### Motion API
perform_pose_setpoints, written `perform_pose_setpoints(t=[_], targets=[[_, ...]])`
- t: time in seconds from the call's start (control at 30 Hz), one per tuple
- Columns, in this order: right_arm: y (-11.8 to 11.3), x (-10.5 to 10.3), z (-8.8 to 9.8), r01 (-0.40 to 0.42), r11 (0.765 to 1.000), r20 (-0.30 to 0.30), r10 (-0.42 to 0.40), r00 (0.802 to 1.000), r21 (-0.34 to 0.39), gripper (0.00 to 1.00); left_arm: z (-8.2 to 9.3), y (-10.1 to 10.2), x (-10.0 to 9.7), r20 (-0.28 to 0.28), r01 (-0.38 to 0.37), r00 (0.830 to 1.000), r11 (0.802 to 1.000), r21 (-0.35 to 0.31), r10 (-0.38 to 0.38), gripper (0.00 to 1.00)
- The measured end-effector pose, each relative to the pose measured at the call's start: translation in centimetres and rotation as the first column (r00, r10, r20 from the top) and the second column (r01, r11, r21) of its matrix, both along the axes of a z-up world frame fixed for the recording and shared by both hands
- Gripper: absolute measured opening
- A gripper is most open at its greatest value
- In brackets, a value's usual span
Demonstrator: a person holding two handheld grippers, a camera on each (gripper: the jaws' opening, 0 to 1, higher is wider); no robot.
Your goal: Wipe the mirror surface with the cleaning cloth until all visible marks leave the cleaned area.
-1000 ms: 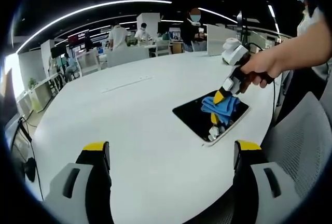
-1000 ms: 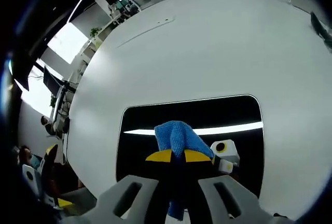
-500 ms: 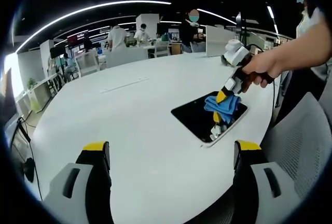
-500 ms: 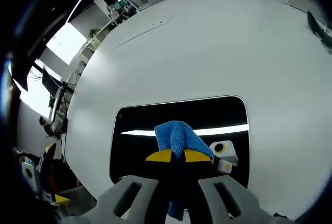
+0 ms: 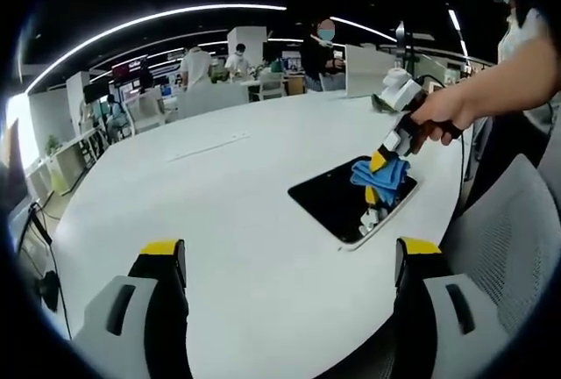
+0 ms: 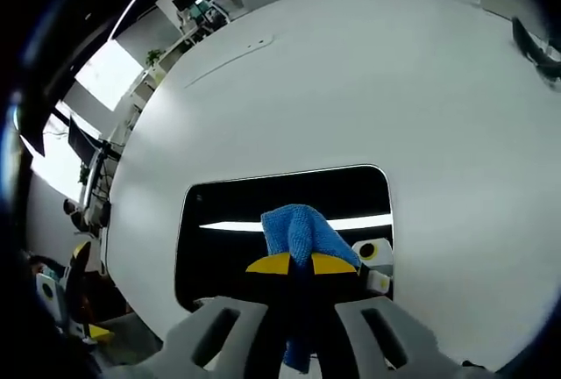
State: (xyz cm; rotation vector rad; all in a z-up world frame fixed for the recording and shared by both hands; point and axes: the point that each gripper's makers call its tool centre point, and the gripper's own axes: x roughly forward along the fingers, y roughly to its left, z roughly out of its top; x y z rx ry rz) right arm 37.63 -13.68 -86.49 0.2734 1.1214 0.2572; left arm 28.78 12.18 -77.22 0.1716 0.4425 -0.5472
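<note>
The right gripper (image 6: 294,263) clamps its yellow-tipped jaws on the crumpled blue cleaning cloth (image 6: 298,230), which appears to press on the dark rectangular mirror (image 6: 228,221) lying flat on the round white table (image 6: 351,72). The left gripper (image 5: 289,256) hovers near the table edge, well apart from the mirror, jaws spread wide and empty.

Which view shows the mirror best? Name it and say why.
The right gripper view: the mirror lies close below the camera, large, under the blue cloth in the right gripper. The left gripper view shows the mirror smaller, obliquely, across the table.
</note>
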Motion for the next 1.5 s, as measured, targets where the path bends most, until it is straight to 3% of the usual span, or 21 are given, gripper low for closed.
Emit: perform_pose_setpoints(t=[0.77,1.1,1.5], targets=[[-5.3,0.5,-0.5,0.064,0.997,0.006,-0.064,0.998,-0.039,0.01,0.1,0.0,0.0,0.017,0.001,1.000,1.000,0.028,-0.001,0.98],[-4.9,0.3,-0.6,0.052,0.995,0.029,-0.050,0.998,-0.087,0.00,0.2,0.2,0.1,0.032,-0.005,0.999,0.999,0.035,0.004,0.98],[-5.1,0.3,-0.4,0.070,0.996,0.014,-0.069,0.998,-0.060,0.00,0.4,0.3,0.2,0.043,-0.008,0.999,0.999,0.036,0.006,0.98]])
